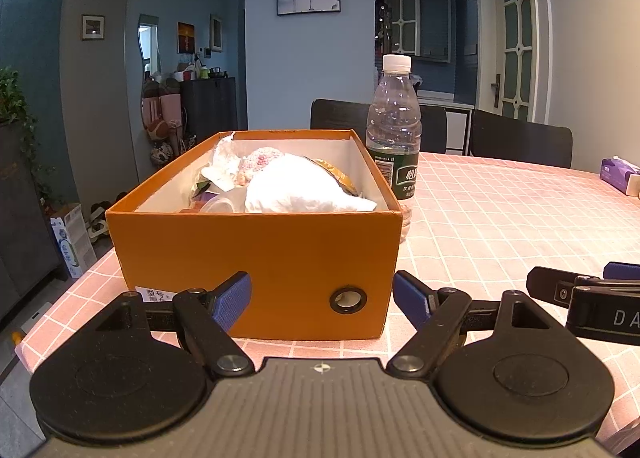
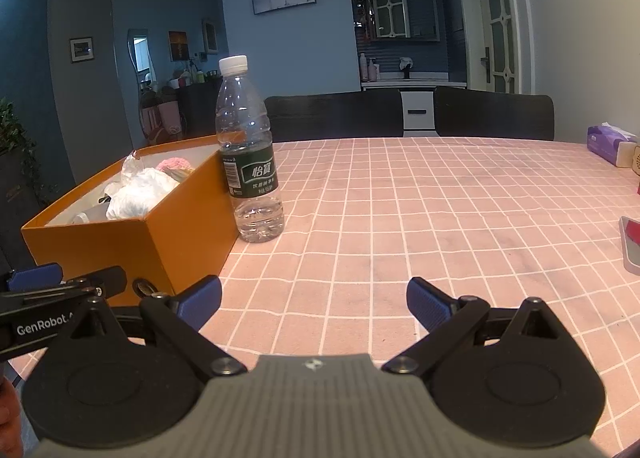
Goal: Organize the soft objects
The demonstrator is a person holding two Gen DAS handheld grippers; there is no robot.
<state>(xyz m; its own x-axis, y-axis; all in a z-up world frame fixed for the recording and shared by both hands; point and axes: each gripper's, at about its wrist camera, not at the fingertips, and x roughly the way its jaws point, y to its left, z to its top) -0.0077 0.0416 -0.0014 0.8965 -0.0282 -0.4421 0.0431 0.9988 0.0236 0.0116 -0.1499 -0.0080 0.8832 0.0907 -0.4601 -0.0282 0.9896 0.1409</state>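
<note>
An open orange cardboard shoebox (image 1: 256, 250) with a white lining and a black metal eyelet (image 1: 348, 300) in its near wall is sitting on the near left part of a table covered by a pink cloth with a white grid pattern (image 1: 500, 218). Soft things are lying heaped inside the box: a crumpled white plastic bag (image 1: 304, 188), a fuzzy pink knitted ball (image 1: 260, 160) behind it toward the far end, and a wrinkled clear wrapper (image 1: 224, 162) at the far left. A small translucent cup-like item is showing at the near left inside; what it is cannot be told.

A ribbed clear plastic water bottle with a white cap and dark green label (image 2: 250, 162) is standing upright just beside the box's right wall.

The left gripper (image 1: 322, 300) is facing the box's near wall, its blue textured pads spread wide apart and holding nothing. The right gripper (image 2: 314, 302) is hovering over bare cloth to the right of the box, its jaws likewise wide apart and empty.

A purple tissue pack (image 2: 608, 144) is lying at the far right edge, and two dark chair backs (image 2: 494, 116) are standing beyond the table.
</note>
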